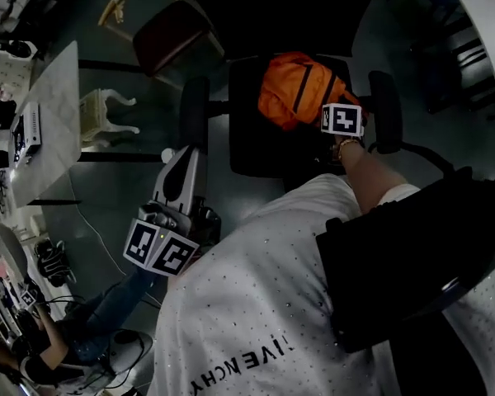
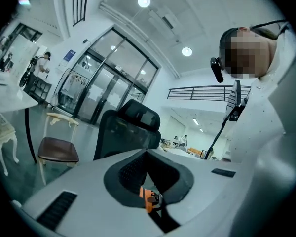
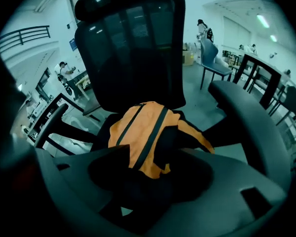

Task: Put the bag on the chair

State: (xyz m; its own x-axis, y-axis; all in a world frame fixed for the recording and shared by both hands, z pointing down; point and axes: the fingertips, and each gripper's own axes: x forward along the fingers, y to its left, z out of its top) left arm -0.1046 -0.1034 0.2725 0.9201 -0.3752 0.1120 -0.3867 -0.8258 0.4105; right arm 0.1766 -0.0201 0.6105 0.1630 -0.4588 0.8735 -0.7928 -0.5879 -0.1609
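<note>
The orange bag (image 1: 301,87) with black straps lies on the seat of the black office chair (image 1: 252,143), close to its right armrest. My right gripper (image 1: 334,112) hangs over the bag's near edge, its marker cube on top. In the right gripper view the bag (image 3: 143,132) shows between the jaws, which stand open (image 3: 155,154) without pressing on it, and the chair's mesh back (image 3: 133,48) rises behind. My left gripper (image 1: 175,159) is raised left of the chair, away from the bag. Its jaws (image 2: 148,153) meet at the tips. A small orange piece with a clip (image 2: 148,197) sits in the hollow behind them.
Black armrests (image 1: 194,110) (image 1: 385,110) flank the seat. A wooden chair with a dark red seat (image 1: 169,33) stands behind, a white table (image 1: 54,114) and a white ornate stool (image 1: 107,114) at the left. A person sits at the lower left (image 1: 82,337).
</note>
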